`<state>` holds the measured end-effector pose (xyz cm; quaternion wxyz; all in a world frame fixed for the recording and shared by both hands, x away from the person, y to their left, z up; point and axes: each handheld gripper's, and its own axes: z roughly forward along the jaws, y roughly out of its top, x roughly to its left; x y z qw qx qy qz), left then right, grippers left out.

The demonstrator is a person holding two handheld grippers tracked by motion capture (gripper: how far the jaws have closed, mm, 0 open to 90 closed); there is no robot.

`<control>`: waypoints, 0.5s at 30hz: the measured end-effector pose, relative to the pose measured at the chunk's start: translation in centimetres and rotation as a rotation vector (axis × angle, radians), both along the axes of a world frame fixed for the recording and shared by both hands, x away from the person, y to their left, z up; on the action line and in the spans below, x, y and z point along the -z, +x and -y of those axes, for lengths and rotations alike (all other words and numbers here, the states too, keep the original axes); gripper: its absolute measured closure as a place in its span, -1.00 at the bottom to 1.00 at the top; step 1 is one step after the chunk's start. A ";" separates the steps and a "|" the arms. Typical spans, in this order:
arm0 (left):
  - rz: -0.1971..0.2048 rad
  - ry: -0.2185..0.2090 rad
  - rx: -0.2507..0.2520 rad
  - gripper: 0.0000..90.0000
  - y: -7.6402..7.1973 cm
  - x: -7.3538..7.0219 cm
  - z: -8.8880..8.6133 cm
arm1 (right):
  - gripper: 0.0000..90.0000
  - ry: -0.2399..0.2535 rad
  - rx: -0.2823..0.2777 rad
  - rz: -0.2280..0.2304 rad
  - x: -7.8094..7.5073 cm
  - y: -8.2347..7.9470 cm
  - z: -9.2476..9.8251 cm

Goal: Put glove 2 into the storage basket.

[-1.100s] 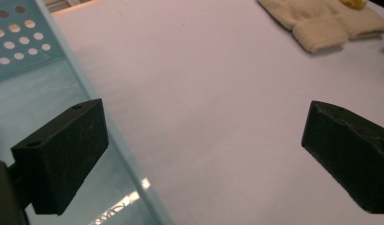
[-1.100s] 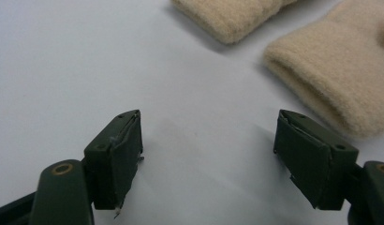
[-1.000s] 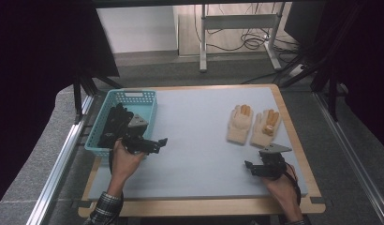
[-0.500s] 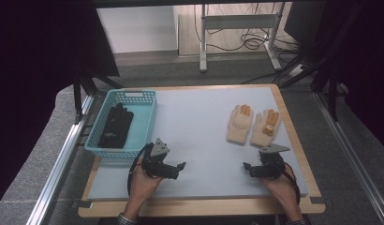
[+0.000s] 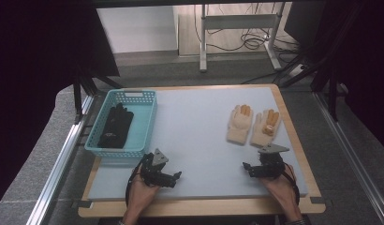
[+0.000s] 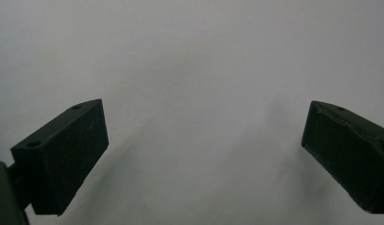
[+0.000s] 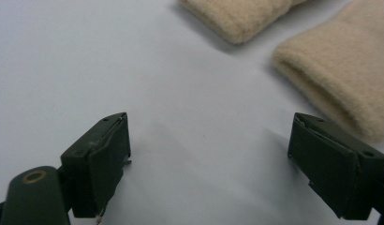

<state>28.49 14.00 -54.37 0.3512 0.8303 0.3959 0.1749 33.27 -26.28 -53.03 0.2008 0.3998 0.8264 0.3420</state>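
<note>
So the two beige gloves (image 5: 252, 125) are lying side by side, palms flat, on the far right part of the table, fingers pointing away from the person, with orange-ish patches on the fingertips, and they look like they're just touching each other along the inner edge. In the right gripper view you get the cuffs (image 7: 293, 42) up close, fuzzy cream knit, sitting just past the jaws. Over on the left side there's a teal plastic basket (image 5: 148, 124) with a black glove (image 5: 114, 126) lying inside it, well apart from the beige pair. Everything sits on a pale grey mat (image 5: 199, 126) that covers a wooden table top (image 5: 293, 136), you can see the wood edge running round it. Beyond that it's a dim room with grey carpet-ish flooring, metal rails along both sides of the table, and a white metal stand (image 5: 237, 28) with a tangle of cables at the back. Now the grippers: the right gripper (image 5: 248, 167) is low over the mat just near the cuffs of the beige gloves, jaws spread wide, nothing between them, just bare mat, and they have just been opening to that width. The left gripper (image 5: 177, 176) is down near the front edge, just in front of the basket, jaws also wide apart with nothing but grey mat between them.
</note>
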 end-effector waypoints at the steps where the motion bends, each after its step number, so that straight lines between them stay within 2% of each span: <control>1: -0.004 0.004 -0.003 -0.98 0.0 0.2 0.0 | -0.69 0.003 0.001 0.002 0.0 -0.1 0.0; 2: -0.016 0.009 -0.001 -0.98 0.0 0.5 -0.1 | -0.67 0.007 -0.003 0.002 -0.1 -0.1 0.0; 6: -0.063 -0.018 0.000 -0.97 0.4 0.6 -0.3 | -0.61 0.037 -0.013 0.010 -0.6 0.1 0.1; 10: -0.064 -0.021 -0.003 -0.98 0.4 0.6 -0.3 | -0.59 0.045 -0.011 0.020 -1.3 0.9 0.1; 15: -0.064 -0.018 0.000 -0.98 0.4 0.6 -0.4 | -0.59 0.041 0.008 0.038 -2.4 2.8 -0.1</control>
